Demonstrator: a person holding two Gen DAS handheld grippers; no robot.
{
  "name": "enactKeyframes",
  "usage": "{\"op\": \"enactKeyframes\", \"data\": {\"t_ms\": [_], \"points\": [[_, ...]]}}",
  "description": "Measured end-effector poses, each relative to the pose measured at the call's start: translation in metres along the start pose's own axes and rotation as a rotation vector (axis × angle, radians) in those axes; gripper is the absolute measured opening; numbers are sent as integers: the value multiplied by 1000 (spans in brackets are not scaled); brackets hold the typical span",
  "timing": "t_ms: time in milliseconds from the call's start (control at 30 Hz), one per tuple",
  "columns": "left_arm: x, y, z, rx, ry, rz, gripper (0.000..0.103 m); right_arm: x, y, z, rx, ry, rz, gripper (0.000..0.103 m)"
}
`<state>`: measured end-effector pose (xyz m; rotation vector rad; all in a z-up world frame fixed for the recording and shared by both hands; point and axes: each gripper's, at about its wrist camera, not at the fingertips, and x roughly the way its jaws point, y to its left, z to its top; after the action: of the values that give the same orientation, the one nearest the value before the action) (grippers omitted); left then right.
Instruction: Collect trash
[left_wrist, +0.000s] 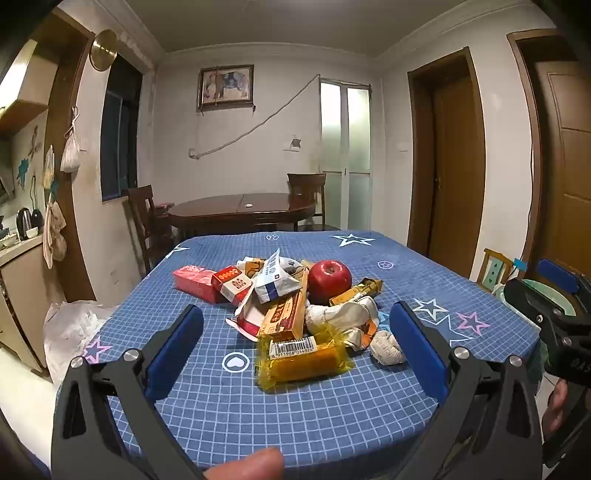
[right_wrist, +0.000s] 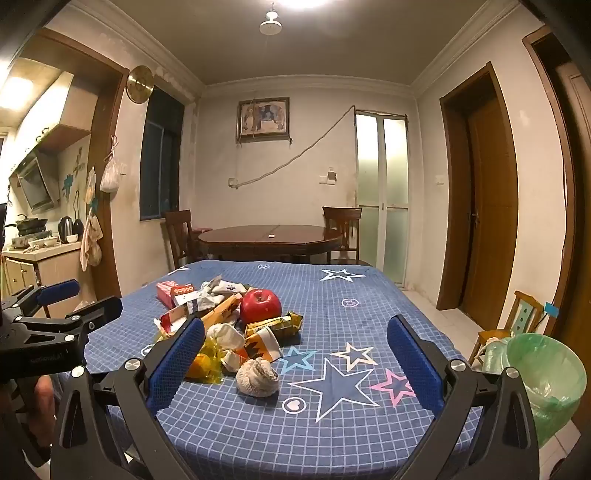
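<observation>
Crinkly yellow wrapper (left_wrist: 301, 360) fronts the trash heap; each hand-held gripper, left (left_wrist: 295, 339) and right (right_wrist: 295, 354), spread wide, empty

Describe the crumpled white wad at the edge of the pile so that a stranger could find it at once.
Start from the blue star-patterned tablecloth and find the pile of wrappers around the red apple. At the pile's near edge lies the crumpled white wad. Unlike the printed boxes and wrappers, it is plain, soft and rounded.
</observation>
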<state>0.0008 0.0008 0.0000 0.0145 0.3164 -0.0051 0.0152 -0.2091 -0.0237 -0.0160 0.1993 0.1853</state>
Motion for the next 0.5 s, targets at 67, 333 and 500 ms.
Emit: {"op": "enactKeyframes", "data": {"t_ms": [67, 333, 500], "points": [[1, 0, 0, 3, 0, 3, 97, -1, 0, 0, 1, -2, -2, 99], [2, 3, -2, 1, 5, 2, 97, -1, 2, -1, 6, 5, 1, 99], [5, 6, -6, 1, 13, 2, 97, 4, -2, -8, 7, 13, 5, 99]]}}
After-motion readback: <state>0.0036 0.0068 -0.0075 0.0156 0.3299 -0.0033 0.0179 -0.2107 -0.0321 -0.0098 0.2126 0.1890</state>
